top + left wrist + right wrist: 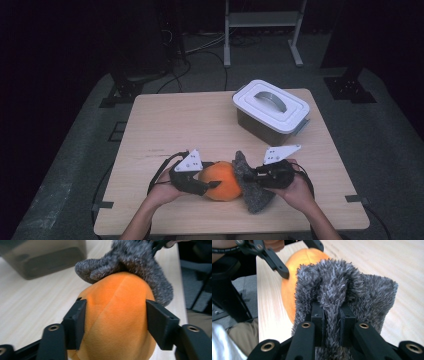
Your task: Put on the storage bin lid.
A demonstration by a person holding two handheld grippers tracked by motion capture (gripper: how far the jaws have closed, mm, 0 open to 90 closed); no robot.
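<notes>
Orange plush [222, 180] beside lidded box [270, 111]

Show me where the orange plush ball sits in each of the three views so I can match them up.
High view: orange plush ball at the near table edge, between both grippers.
Left gripper view: centre, between that gripper's two black jaws.
Right gripper view: upper left, behind the cloth.
Shared landmark: the grey fuzzy cloth against the ball, pinched by the right gripper.
</notes>
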